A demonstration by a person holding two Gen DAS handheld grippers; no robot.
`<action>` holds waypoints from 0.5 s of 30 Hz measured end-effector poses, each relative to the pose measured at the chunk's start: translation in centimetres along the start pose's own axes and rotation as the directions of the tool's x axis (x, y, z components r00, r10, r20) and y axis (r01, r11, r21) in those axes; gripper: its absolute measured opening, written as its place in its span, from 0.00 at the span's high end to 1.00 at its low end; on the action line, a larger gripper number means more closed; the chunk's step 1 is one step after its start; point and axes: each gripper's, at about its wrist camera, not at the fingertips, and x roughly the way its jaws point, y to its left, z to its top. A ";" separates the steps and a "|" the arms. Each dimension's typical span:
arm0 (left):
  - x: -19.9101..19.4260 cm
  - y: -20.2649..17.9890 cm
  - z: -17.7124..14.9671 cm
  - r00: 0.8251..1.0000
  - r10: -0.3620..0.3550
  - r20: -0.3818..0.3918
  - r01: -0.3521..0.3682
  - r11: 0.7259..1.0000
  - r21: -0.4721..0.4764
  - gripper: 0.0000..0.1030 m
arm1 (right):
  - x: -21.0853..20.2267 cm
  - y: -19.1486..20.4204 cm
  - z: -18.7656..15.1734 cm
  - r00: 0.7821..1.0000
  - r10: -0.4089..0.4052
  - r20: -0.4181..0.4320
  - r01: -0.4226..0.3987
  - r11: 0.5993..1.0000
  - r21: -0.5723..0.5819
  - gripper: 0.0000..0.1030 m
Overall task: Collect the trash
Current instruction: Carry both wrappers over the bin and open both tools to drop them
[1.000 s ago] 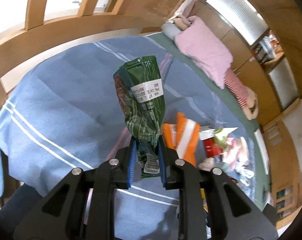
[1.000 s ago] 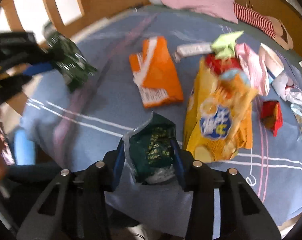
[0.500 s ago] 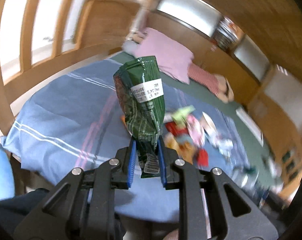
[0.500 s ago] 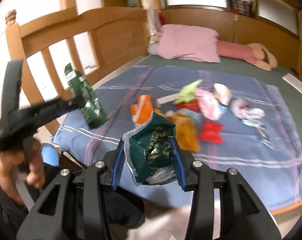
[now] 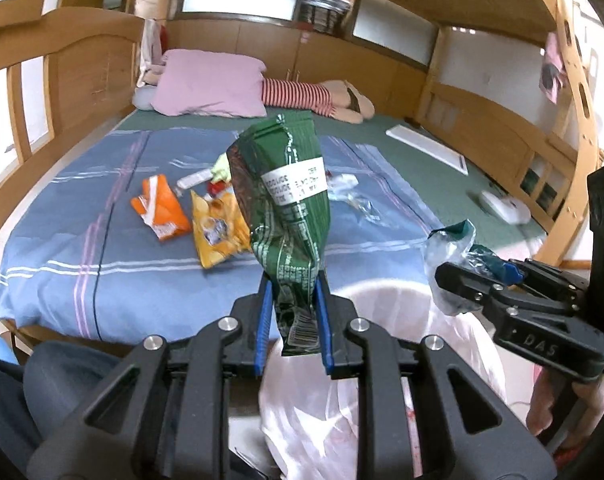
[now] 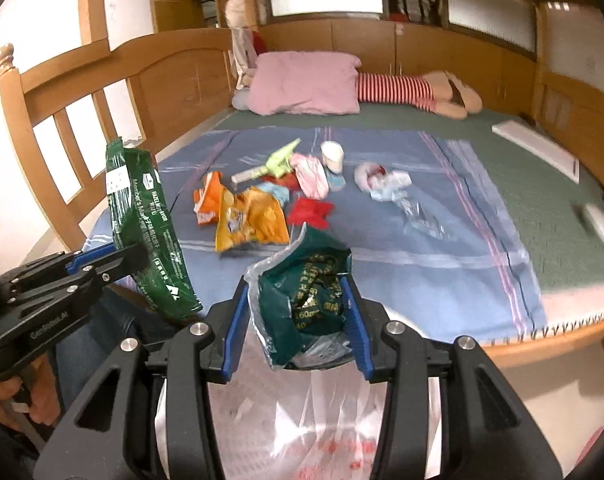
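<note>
Two grippers, each clamped on a wrapper, near edge of the bed. Left gripper (image 5: 292, 320) has its blue pads pinched tight on the lower end of a tall green snack bag (image 5: 286, 208), bag standing upright with a white label across it; same bag seen from the side in the right wrist view (image 6: 146, 232). Right gripper (image 6: 298, 328) is closed partway around a crumpled dark teal wrapper (image 6: 306, 300), foil lining showing, wrapper bunched between the pads. Both sit over a white plastic trash bag (image 5: 342, 412) whose open mouth is just below the fingers (image 6: 322, 420). More trash lies on the blue striped blanket (image 6: 422, 272), well apart from the grippers: orange packet (image 5: 160, 210) to the left, yellow chip bag (image 6: 250, 220) beside it, red wrapper (image 6: 312, 212), clear plastic (image 6: 420, 216) to the right. Pink pillow (image 6: 306, 80) at the far end.
</note>
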 end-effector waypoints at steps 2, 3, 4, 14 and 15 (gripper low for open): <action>0.2 -0.6 -0.5 1.000 -0.007 -0.017 0.007 1.000 0.010 0.79 | 0.0 -0.7 -1.3 0.999 0.027 -0.036 -0.027 0.999 0.023 0.57; 0.1 -1.0 -0.6 1.000 -0.008 -0.019 0.008 1.000 0.014 0.79 | 0.2 -0.8 -1.8 0.998 0.028 -0.056 -0.026 0.999 0.027 0.56; 0.0 -1.6 -0.9 1.000 -0.010 -0.021 0.011 1.000 0.019 0.79 | 0.6 -0.9 -2.5 0.996 0.020 -0.082 -0.018 0.999 0.026 0.56; 0.7 -2.8 -1.7 0.997 -0.035 -0.068 0.038 0.999 0.035 0.80 | -0.5 -4.4 -3.1 1.000 0.000 -0.021 0.004 0.981 0.193 0.20; 0.8 -2.9 -1.7 0.996 -0.045 -0.074 0.048 0.998 0.038 0.79 | -1.1 -5.0 -2.8 1.000 -0.014 0.014 0.010 0.975 0.221 0.19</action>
